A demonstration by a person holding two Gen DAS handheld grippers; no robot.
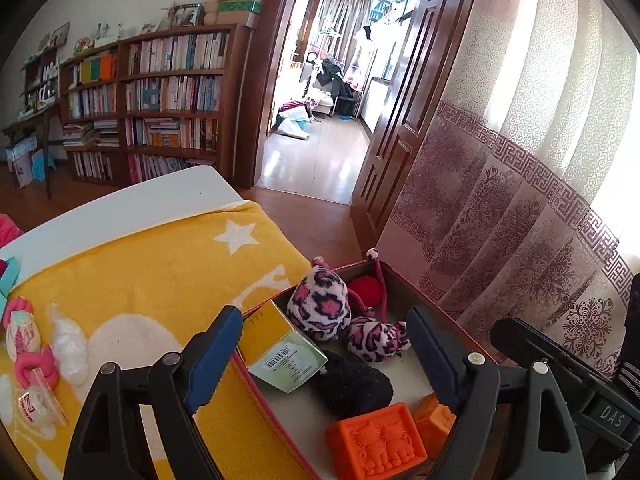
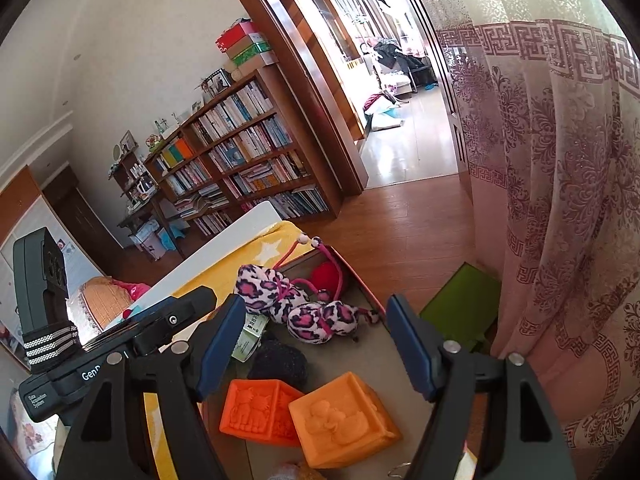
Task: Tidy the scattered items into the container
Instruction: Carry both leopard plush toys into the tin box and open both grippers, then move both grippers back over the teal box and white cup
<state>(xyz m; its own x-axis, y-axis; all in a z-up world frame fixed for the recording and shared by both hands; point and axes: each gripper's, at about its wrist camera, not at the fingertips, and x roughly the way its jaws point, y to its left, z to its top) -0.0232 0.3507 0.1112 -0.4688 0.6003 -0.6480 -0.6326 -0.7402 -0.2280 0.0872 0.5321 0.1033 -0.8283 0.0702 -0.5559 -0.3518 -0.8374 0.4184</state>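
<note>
The container, a shallow box with a red rim (image 1: 344,267), sits at the right end of a yellow star blanket (image 1: 160,272). Inside lie a pink leopard plush toy (image 1: 320,308), a red ball (image 1: 366,288), a green-and-yellow carton (image 1: 280,348), a black fuzzy item (image 1: 352,388) and two orange embossed cubes (image 1: 376,444) (image 2: 340,420). My left gripper (image 1: 322,320) hovers open over the box, nothing between its fingers. My right gripper (image 2: 316,304) is open too, above the cubes. Still on the blanket, far left, are pink ring toys (image 1: 36,368), a white bag (image 1: 72,348) and a tape roll (image 1: 38,404).
A patterned curtain (image 1: 520,220) hangs close behind the box on the right. A green mat (image 2: 460,308) lies on the wooden floor beside it. The white table edge (image 1: 120,204) borders the blanket. A bookshelf (image 1: 160,100) and an open doorway stand beyond.
</note>
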